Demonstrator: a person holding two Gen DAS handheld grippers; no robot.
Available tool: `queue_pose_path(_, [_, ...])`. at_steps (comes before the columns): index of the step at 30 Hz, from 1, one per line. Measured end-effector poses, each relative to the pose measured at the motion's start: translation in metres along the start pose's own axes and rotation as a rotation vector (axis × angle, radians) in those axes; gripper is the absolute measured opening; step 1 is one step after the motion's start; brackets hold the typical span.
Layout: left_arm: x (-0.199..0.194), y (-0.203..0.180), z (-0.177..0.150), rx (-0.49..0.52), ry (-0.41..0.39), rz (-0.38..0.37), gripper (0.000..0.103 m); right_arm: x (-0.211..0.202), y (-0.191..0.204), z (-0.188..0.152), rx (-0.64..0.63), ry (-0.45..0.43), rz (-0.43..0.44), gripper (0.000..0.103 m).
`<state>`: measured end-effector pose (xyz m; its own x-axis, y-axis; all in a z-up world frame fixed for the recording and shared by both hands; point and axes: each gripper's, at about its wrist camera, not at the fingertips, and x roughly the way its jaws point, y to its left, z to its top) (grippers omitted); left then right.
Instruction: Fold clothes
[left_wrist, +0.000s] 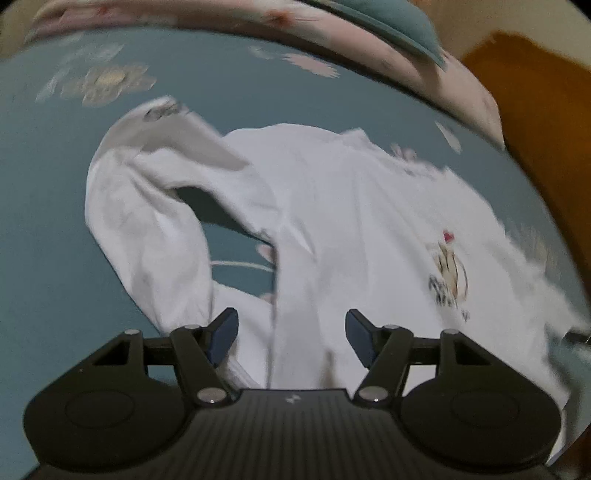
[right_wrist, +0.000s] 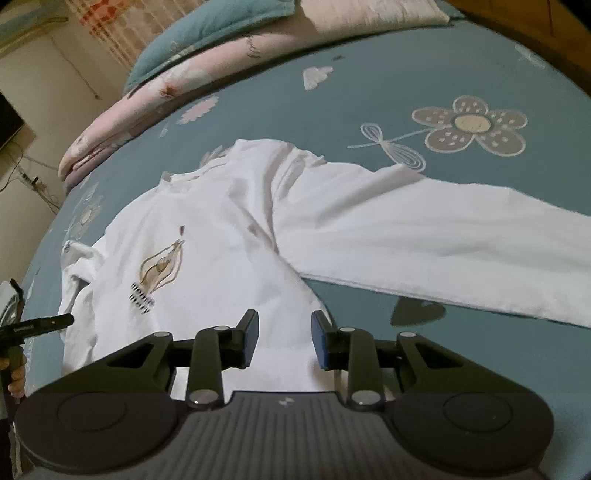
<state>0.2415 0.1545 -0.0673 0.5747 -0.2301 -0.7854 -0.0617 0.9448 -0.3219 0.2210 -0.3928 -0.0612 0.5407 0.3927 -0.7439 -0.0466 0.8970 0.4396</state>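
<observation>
Mostly the left wrist view was smeared by motion, so the small print on the white long-sleeved shirt (left_wrist: 332, 221) could not be read and the bedsheet's (left_wrist: 44, 221) flowers were streaks. The shirt lay across the middle of that frame on the teal bedsheet, one sleeve (left_wrist: 147, 221) looped at the left with a gap of sheet showing through the loop; its lower hem was hidden behind the left gripper (left_wrist: 291, 338), whose fingers stood spread with only loose cloth beneath them, nothing pinched. At the right edge a grey blur, cut off by the frame, could not be identified.

The right wrist view was sharp. It showed the shirt (right_wrist: 221, 229) in the centre left, collar toward the top, and the other sleeve (right_wrist: 443, 236) stretched flat toward the right edge, where its cuff was cut off. The right gripper (right_wrist: 283, 339) hovered over the hem, fingers parted by a narrower gap, holding nothing. Only this view showed the folded pink quilt (right_wrist: 155, 96), a blue pillow (right_wrist: 207, 26) and, at the lower left edge, part of the left gripper (right_wrist: 40, 325) with a fingertip (right_wrist: 16, 376) of the hand holding it
</observation>
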Motion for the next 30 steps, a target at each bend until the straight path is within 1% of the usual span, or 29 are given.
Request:
queue_pose_path(1, [0.004,0.004,0.002,-0.017,0.0,-0.018,0.064,0.006,-0.003,0.001,0.008,0.0,0.001,0.035])
queue_pose_path(3, [0.01,0.009,0.007,-0.067,-0.003,-0.078,0.064,0.016,-0.011,0.002,0.029,0.007,-0.005,0.036])
queue_pose_path(4, [0.016,0.01,0.01,-0.086,-0.004,-0.09,0.064,0.02,-0.014,0.001,0.036,0.008,-0.01,0.036])
queue_pose_path(8, [0.039,0.014,0.027,-0.148,-0.008,-0.098,0.064,0.028,-0.024,-0.002,0.049,0.007,-0.025,0.036])
queue_pose_path(10, [0.052,0.017,0.034,-0.167,-0.014,-0.079,0.064,0.029,-0.027,-0.004,0.052,0.003,-0.028,0.037])
queue_pose_path(15, [0.063,0.022,0.045,-0.2,-0.11,-0.059,0.064,0.03,-0.03,-0.006,0.042,0.001,-0.028,0.037])
queue_pose_path(16, [0.065,0.022,0.045,-0.2,-0.126,-0.047,0.061,0.031,-0.03,-0.005,0.039,0.001,-0.029,0.037])
queue_pose_path(17, [0.066,0.021,0.046,-0.194,-0.141,-0.032,0.056,0.032,-0.029,-0.005,0.036,0.001,-0.03,0.037])
queue_pose_path(18, [0.068,0.02,0.046,-0.188,-0.156,-0.017,0.03,0.032,-0.029,-0.004,0.033,0.001,-0.031,0.037])
queue_pose_path(19, [0.069,0.016,0.047,-0.168,-0.156,0.02,0.016,0.033,-0.029,-0.004,0.03,0.001,-0.032,0.037])
queue_pose_path(20, [0.071,0.013,0.047,-0.145,-0.153,0.077,0.004,0.034,-0.029,-0.003,0.025,0.001,-0.035,0.037])
queue_pose_path(21, [0.07,0.012,0.047,-0.135,-0.161,0.117,0.003,0.035,-0.028,-0.002,0.02,0.0,-0.038,0.037])
queue_pose_path(24, [0.061,0.016,0.052,-0.121,-0.225,0.221,0.001,0.037,-0.029,0.001,0.026,-0.002,-0.036,0.037])
queue_pose_path(26, [0.053,0.03,0.057,-0.175,-0.259,0.221,0.001,0.037,-0.031,0.002,0.04,-0.007,-0.03,0.037])
queue_pose_path(29, [0.056,0.048,0.067,-0.244,-0.237,0.187,0.001,0.038,-0.036,0.004,0.069,-0.011,-0.015,0.037])
queue_pose_path(30, [0.057,0.049,0.066,-0.245,-0.227,0.179,0.003,0.038,-0.038,0.004,0.084,-0.012,-0.009,0.038])
